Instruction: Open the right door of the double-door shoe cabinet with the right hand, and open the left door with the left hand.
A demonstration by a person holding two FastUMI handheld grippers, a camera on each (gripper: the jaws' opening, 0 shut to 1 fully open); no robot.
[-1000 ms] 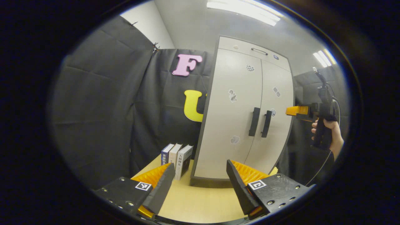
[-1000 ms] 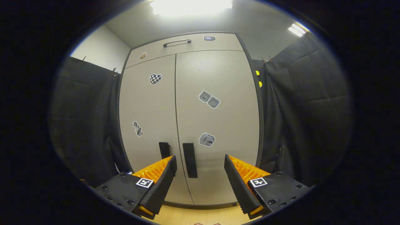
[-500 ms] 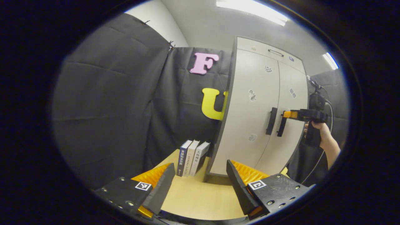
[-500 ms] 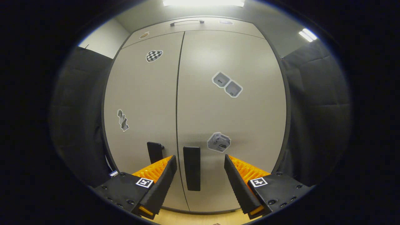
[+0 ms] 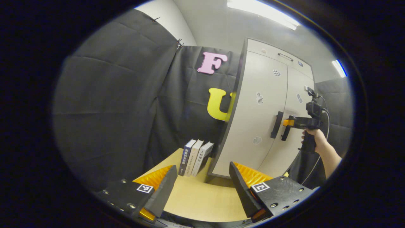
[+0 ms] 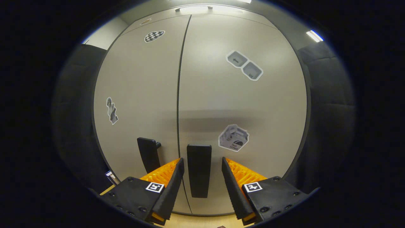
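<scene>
Black and orange fingers of the right gripper (image 6: 200, 177) stand spread on either side of the right door's handle (image 6: 199, 169), the black vertical bar sitting between them with a gap showing on each side, so nothing is gripped. Just beyond the left finger (image 6: 167, 186) is the left door's handle (image 6: 148, 154), and the seam between the two closed doors runs straight up from the finger gap. Stickers dot the pale grey shoe cabinet (image 6: 221, 95), one of them just above the right finger (image 6: 235, 186).

Seen from the left gripper view, a hand (image 5: 314, 137) holds the right gripper (image 5: 288, 122) level at the handles (image 5: 281, 125) of the cabinet (image 5: 253, 120), whose doors are both shut. The left gripper (image 5: 202, 186) hangs well back from the cabinet over the wooden desk (image 5: 202, 199), its fingers released and holding nothing. Three books (image 5: 196, 156) stand upright on the desk ahead of the left finger, beside the cabinet's near corner.
</scene>
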